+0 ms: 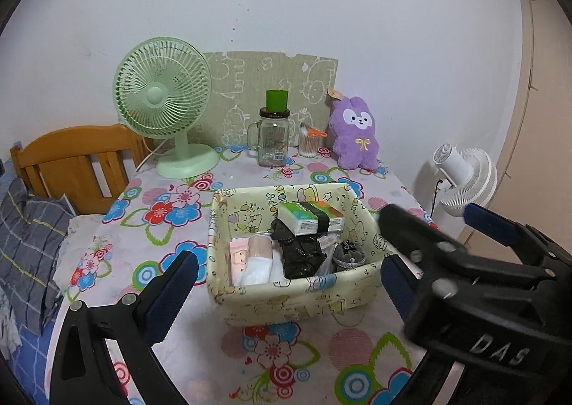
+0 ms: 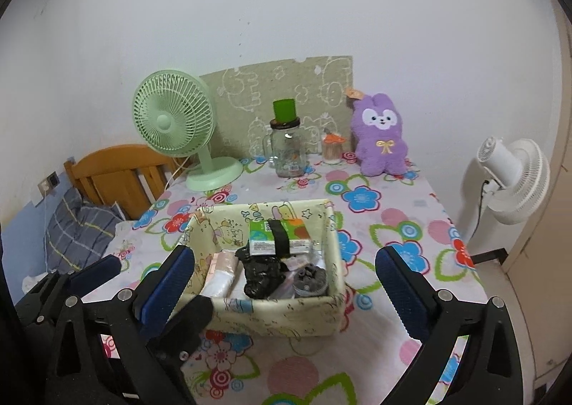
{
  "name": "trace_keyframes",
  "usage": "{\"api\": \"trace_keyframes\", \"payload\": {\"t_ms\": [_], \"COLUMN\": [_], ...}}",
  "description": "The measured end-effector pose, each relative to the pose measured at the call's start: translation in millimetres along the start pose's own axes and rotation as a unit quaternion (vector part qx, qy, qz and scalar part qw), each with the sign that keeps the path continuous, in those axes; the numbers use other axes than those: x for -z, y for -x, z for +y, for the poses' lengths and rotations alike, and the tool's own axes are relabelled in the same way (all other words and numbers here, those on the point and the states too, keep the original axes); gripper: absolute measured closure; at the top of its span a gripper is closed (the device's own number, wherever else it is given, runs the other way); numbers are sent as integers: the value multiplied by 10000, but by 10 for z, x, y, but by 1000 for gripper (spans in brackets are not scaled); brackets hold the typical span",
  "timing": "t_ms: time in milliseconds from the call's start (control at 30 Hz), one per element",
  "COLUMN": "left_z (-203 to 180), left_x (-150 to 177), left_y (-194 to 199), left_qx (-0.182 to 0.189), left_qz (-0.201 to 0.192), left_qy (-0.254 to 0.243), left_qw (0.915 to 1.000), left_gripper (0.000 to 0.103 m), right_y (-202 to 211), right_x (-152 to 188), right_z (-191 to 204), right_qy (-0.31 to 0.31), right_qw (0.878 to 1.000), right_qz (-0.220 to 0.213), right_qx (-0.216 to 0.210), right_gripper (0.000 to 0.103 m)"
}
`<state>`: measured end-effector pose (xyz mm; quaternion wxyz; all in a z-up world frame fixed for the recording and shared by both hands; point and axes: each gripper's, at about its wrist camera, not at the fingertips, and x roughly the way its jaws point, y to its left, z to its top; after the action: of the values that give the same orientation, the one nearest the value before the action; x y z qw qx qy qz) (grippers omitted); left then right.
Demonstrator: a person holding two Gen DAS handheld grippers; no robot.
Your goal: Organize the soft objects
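left gripper (image 1: 286, 272): fingers wide apart, empty, held above the desk (image 1: 143, 254) on either side of the basket's (image 1: 296, 301) near wall. right gripper (image 2: 284, 274): fingers likewise wide apart, empty, flanking the same basket from the near side. each gripper shows in the other's view, close together.

basket: near middle of desk, holds tissue packs (image 1: 311, 217) bound with a black band, a black bag (image 1: 300, 251), a rolled pale cloth (image 1: 255, 258), a small dark item at right.

plush (image 1: 355, 133): purple, upright at desk's far edge, well apart from basket, just beside a swab jar (image 1: 309, 142). glass jar (image 1: 272, 138) and green fan (image 1: 164, 108) to its left.
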<state>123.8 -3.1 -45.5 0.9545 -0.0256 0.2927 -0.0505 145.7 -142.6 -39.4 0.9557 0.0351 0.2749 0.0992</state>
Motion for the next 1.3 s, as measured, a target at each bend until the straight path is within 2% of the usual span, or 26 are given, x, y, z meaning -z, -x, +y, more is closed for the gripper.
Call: {"api": "trace_keyframes", "payload": {"t_ms": [400, 667, 867, 1300], "left_z": [38, 64, 111, 81], "left_x": [68, 97, 172, 267], "left_y": [486, 842, 1070, 1324], "left_qx": [-198, -179, -194, -220], "left_qz": [-292, -569, -618, -817], "left_qy": [-13, -65, 3, 30], "left_qw": [9994, 9982, 9979, 9964], "left_gripper": [0, 0, 0, 0], "right_y": [642, 1126, 1359, 1515], "right_x": [74, 153, 270, 387], "right_z": [-183, -175, -107, -36], "right_qy": [-152, -164, -54, -179], "right_qw": [9974, 9925, 9927, 9939], "right_qz": [-332, -611, -681, -748], "right_qx": [627, 1050, 994, 786], "right_gripper": [1, 1, 0, 0]}}
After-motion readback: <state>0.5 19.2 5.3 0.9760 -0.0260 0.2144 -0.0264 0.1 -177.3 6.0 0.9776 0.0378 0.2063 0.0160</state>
